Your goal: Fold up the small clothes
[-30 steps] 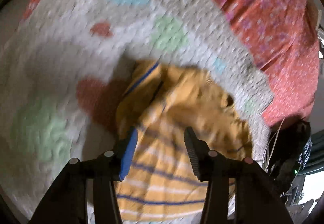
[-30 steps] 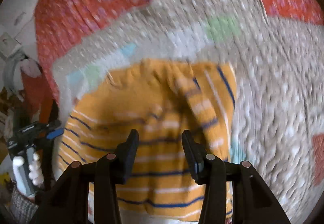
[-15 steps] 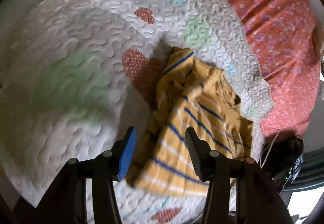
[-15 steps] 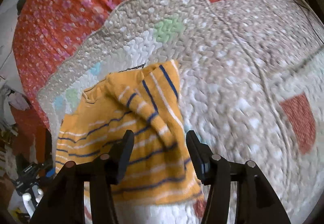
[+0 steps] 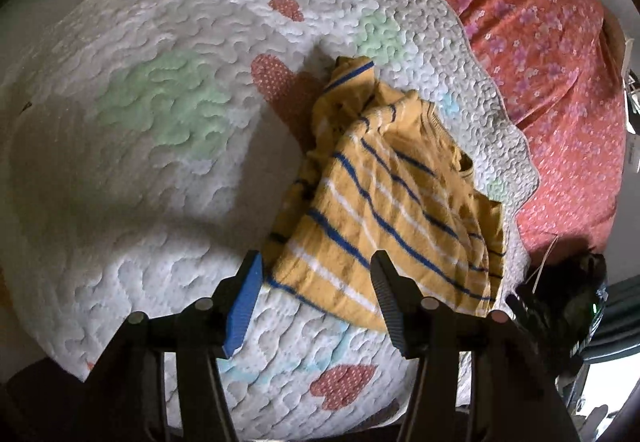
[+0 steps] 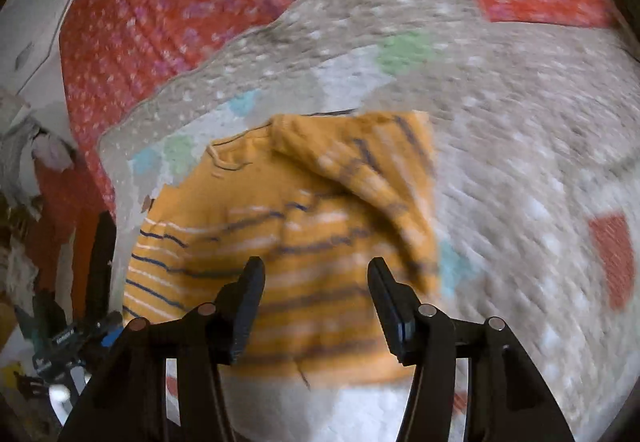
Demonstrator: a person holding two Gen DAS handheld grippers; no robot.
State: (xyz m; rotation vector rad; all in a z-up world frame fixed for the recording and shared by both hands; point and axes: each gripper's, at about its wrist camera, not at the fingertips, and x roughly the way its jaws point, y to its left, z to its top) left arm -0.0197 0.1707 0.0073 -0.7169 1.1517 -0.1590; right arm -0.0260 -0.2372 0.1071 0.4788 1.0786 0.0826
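Both tools have released and backed off the striped yellow shirt (image 5: pixel 384 202). Left tool (image 5: pixel 316 294) is opening, empty; right tool (image 6: pixel 316 298) half open, apparently empty despite blur. Shirt lies rumpled on the quilt (image 5: pixel 160 122), sleeve folded toward 12 o'clock: further folds remain

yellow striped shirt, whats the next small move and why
Probably lower the left gripper onto the near hem of the yellow striped shirt and close on it. The shirt lies rumpled on the quilt, one sleeve flopped over; the opening fingers hold nothing.

Right wrist view motion-blurred, yellow striped shirt (image 6: pixel 304 242) smeared, dark clutter (image 5: pixel 560 302) unreadable
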